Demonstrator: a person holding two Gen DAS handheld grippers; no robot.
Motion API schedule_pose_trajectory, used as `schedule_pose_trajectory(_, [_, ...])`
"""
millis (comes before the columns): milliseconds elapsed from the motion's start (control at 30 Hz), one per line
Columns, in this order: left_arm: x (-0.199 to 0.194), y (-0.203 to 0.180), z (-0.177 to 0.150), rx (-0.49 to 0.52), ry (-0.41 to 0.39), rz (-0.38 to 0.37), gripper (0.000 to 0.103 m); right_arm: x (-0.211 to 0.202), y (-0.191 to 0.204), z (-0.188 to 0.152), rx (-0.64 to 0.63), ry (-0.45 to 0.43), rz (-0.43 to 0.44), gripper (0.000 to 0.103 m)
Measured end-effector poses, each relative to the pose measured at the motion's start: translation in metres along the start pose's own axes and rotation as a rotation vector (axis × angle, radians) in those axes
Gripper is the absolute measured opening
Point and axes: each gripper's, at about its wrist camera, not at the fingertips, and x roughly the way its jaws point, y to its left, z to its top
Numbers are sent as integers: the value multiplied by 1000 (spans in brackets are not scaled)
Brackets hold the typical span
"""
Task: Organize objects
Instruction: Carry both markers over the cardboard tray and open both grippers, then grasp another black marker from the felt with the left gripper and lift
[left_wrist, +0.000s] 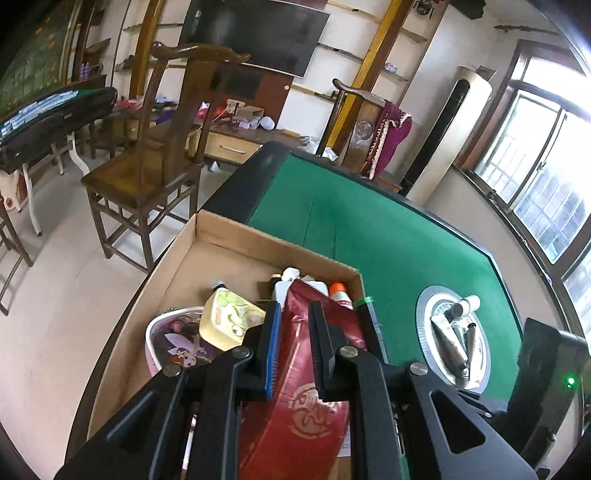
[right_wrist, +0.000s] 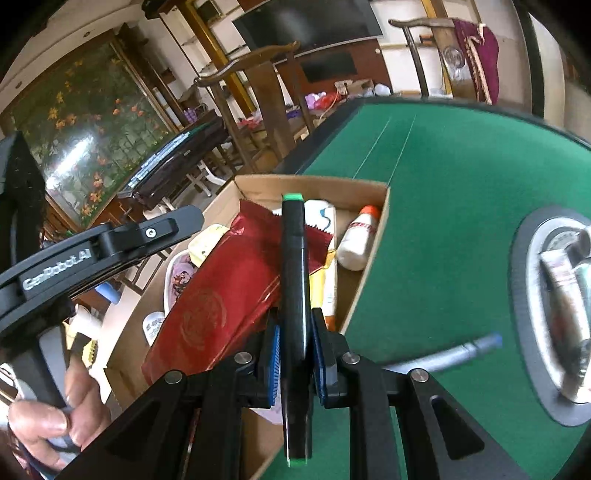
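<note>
An open cardboard box (left_wrist: 221, 229) sits at the left edge of the green felt table (left_wrist: 388, 229). My left gripper (left_wrist: 295, 306) is over the box, shut on a red foil pouch (left_wrist: 303, 406) that runs lengthwise between its pads. In the right wrist view the same pouch (right_wrist: 221, 295) slants above the box (right_wrist: 314, 182). My right gripper (right_wrist: 295, 317) is shut on a black marker (right_wrist: 293, 258) with green ends, pointing at the box. The box holds a yellow pouch (left_wrist: 229, 321), a pink-rimmed container (left_wrist: 177, 343) and an orange-capped white bottle (right_wrist: 358, 240).
The table's round centre panel (left_wrist: 454, 343) holds several tubes and small bottles. A silver pen with a blue cap (right_wrist: 454, 352) lies on the felt beside my right gripper. A wooden chair (left_wrist: 147, 166) stands past the box. A hand (right_wrist: 48, 417) grips the left gripper's handle.
</note>
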Motion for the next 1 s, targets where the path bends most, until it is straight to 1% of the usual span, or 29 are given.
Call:
schedule_pose_trajectory(133, [2, 5, 0, -8, 5, 18, 14, 12, 7, 2, -1, 7, 14, 17])
schedule_pose_trajectory(233, [2, 6, 0, -8, 2, 23, 14, 19, 21, 7, -20, 15, 28, 17])
schedule_pose_trajectory(367, [0, 11, 0, -31, -10, 33, 14, 33, 43, 16, -99, 47, 32, 19])
schedule_pose_trajectory(433, [-2, 15, 0, -41, -16, 40, 14, 31, 46, 21, -142, 51, 9, 19])
schedule_pose_trajectory(500, [0, 15, 0, -41, -10, 33, 14, 18, 42, 21, -165, 38, 11, 26])
schedule_pose_trajectory(567, [0, 12, 0, -25, -11, 24, 14, -3, 28, 19, -147, 0, 19, 42])
schedule_pose_trajectory(600, [0, 9, 0, -8, -11, 21, 14, -12, 19, 16, -135, -15, 22, 47])
schedule_pose_trajectory(633, [0, 5, -1, 3, -11, 17, 14, -19, 9, 14, -118, -29, 18, 53])
schedule_pose_trajectory(700, [2, -3, -2, 33, -6, 2, 14, -30, -15, 12, -63, -30, 0, 54])
schedule_pose_trajectory(800, [6, -27, -8, 114, 18, -49, 14, -50, -54, 3, 45, -36, 22, 54])
schedule_pose_trajectory(900, [5, -66, -21, 287, 36, -88, 15, -81, -84, -18, 115, -81, 29, 54])
schedule_pose_trajectory(933, [4, -83, -28, 369, 45, -110, 18, -90, -91, -24, 125, -92, 24, 54])
schedule_pose_trajectory(967, [5, -95, -34, 429, 56, -127, 21, -98, -96, -30, 132, -104, 20, 55])
schedule_pose_trajectory(1000, [6, -107, -41, 488, 64, -143, 29, -110, -106, -38, 141, -125, 9, 55])
